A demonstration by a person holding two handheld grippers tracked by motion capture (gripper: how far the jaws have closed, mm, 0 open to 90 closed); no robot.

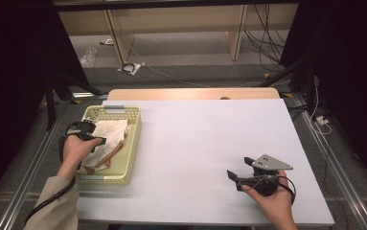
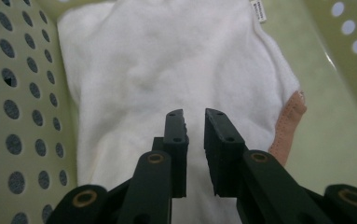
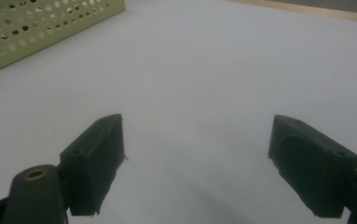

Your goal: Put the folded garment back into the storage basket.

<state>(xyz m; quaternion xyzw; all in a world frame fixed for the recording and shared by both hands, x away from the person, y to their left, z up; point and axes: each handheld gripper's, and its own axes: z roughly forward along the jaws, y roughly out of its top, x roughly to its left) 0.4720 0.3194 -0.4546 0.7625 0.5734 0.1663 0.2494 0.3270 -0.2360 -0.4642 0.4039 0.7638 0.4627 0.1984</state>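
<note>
Left tool [image 2: 195,122]: I hold it over the white cloth [image 2: 176,65] in the basket [image 1: 132,143], jaws a narrow gap apart, nothing pinched.
Cloth: lies in the green basket at the counter's [image 1: 205,134] left edge, pink trim showing.
Right tool [image 1: 241,168]: mine sits wide open, empty, near right.

Beige sleeve [image 1: 51,203], black claws with what look like brass-coloured pivots.

small tag [image 2: 258,10] on white cloth [image 2: 167,70], print too blurred to read (no other lettering)
</note>
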